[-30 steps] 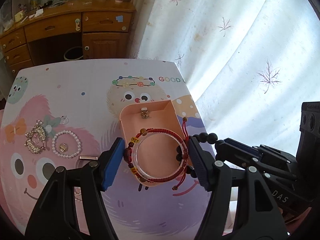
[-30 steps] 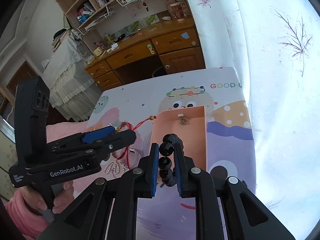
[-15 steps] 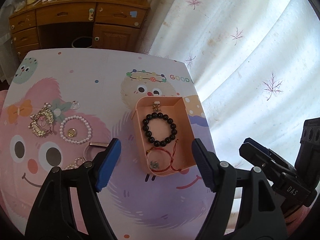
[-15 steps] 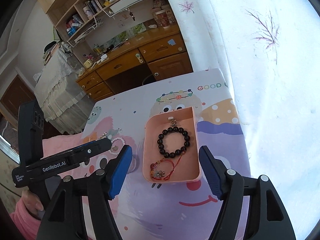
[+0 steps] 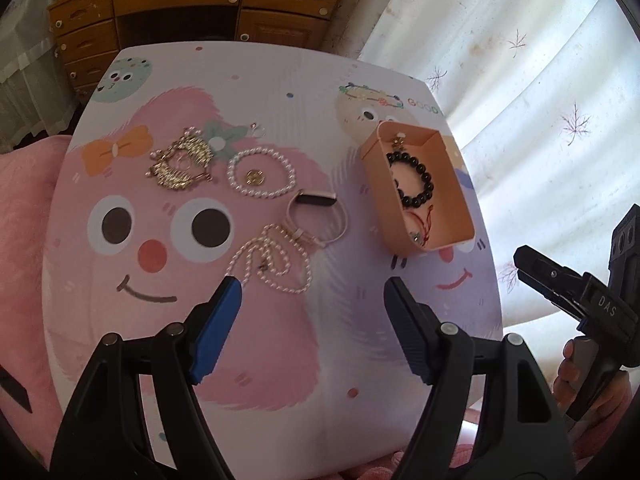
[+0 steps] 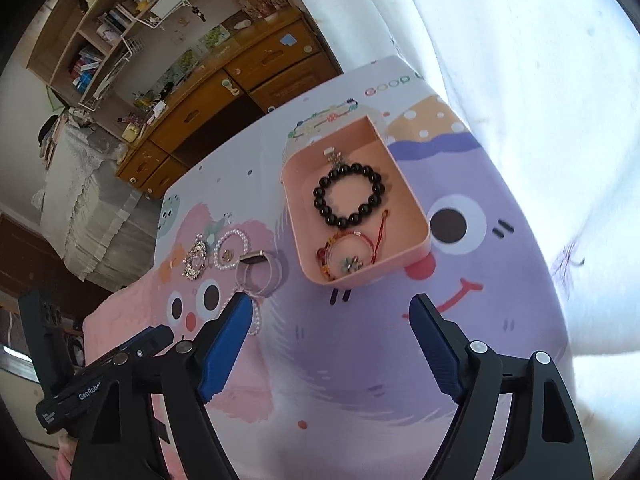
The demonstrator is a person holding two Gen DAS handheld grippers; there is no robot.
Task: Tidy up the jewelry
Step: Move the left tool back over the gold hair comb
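Observation:
A pink tray (image 5: 460, 216) (image 6: 416, 204) on the cartoon mat holds a black bead bracelet (image 5: 420, 184) (image 6: 348, 196), a red cord bracelet (image 6: 348, 252) and a small gold charm (image 6: 334, 159). Left of it lie a gold hair ornament (image 5: 180, 164), a pearl bracelet (image 5: 260, 178) around a gold ring (image 5: 254, 177), a bangle watch (image 5: 318, 216) and a pearl necklace (image 5: 276, 260). My left gripper (image 5: 312, 300) is open and empty above the mat near the necklace. My right gripper (image 6: 330, 316) is open and empty in front of the tray.
The mat (image 5: 280, 360) covers a small table. A white curtain (image 5: 540, 80) hangs close on the right. A wooden desk with drawers (image 5: 192, 4) stands behind the table. A pink cloth (image 5: 24, 208) lies at the left edge.
Both grippers let go of their bracelets into the tray and opened. Both have pulled back; the left one has swung left over the loose jewelry.

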